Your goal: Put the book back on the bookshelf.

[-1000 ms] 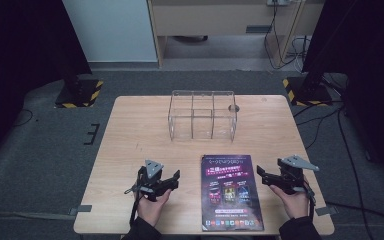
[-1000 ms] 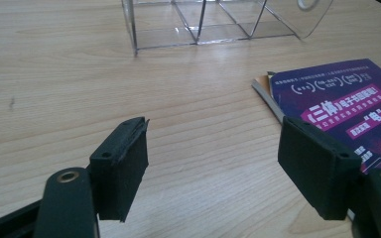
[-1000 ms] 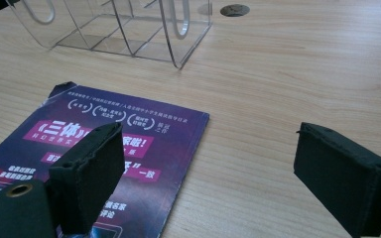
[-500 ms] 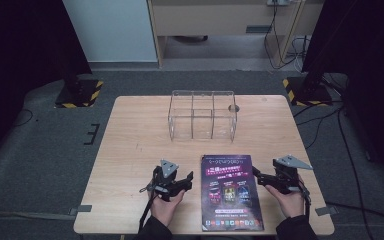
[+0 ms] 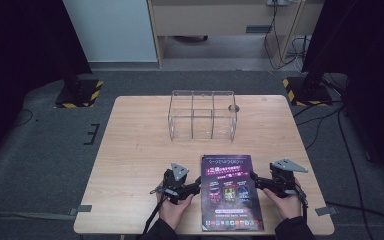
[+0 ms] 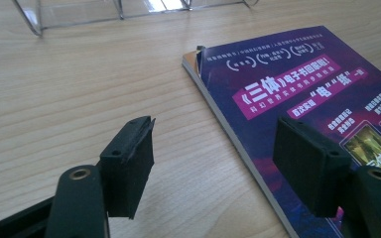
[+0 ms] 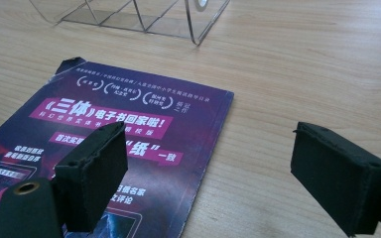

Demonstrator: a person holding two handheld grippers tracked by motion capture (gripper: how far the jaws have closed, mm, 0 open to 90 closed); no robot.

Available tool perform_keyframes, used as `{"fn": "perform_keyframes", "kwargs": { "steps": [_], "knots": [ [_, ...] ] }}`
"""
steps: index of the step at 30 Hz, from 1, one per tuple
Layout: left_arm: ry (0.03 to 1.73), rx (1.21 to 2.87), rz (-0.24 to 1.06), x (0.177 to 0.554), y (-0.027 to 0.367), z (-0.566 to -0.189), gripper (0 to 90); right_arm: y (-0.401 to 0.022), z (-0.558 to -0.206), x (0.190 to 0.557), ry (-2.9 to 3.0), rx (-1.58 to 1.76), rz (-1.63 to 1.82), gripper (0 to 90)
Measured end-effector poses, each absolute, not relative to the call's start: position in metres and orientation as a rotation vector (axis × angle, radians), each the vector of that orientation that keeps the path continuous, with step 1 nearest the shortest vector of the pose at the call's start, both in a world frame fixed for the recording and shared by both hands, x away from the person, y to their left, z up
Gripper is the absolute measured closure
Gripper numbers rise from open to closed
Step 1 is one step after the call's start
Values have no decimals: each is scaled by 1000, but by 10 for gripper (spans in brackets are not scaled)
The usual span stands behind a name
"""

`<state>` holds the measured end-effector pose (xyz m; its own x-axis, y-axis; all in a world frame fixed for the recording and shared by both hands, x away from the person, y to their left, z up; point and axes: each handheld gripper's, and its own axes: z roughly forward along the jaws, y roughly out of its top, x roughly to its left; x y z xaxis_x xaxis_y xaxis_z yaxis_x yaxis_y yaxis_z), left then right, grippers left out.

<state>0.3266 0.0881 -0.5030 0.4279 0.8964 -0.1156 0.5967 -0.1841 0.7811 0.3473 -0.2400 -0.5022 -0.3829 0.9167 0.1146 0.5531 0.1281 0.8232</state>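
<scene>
So, the scene, left to right:
Table: the table point(image 5: 130, 165) is bare light wood; a clear plastic organizer point(image 5: 202, 115) with compartments stands toward its far side, well apart from both hands.
Left claw: the left claw point(image 5: 196, 186) sits at the magazine's left edge. In the left gripper view its jaws stand apart, one over bare wood and the other over the cover, so the edge lies between them. They have just been closing a little, yet the pads press on nothing.
Magazine: the purple magazine point(image 5: 231, 192) lies flat on the near part of the table, between the two hands, with one far corner slightly curled point(image 6: 198, 49).
Right claw: the right claw point(image 5: 256, 181) is at the magazine's right edge, jaws wide apart and holding nothing, straddling that edge in the right gripper view.
Risk, left: the lower jaw could ride over the thin edge, pushing the magazine sideways.
Risk, grip: a pinch might catch only the cover, which could bend or tear on lifting.
Risk, right: uneven timing between the hands would likely twist the magazine.
</scene>
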Motion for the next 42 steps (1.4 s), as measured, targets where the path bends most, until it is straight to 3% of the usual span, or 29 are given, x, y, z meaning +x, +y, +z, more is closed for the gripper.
{"fn": "perform_keyframes", "kwargs": {
  "steps": [42],
  "knots": [
    [1287,1930,342,327,44,-529,402,-217,-530,346,2155,1415,1122,159]
  ]
}}
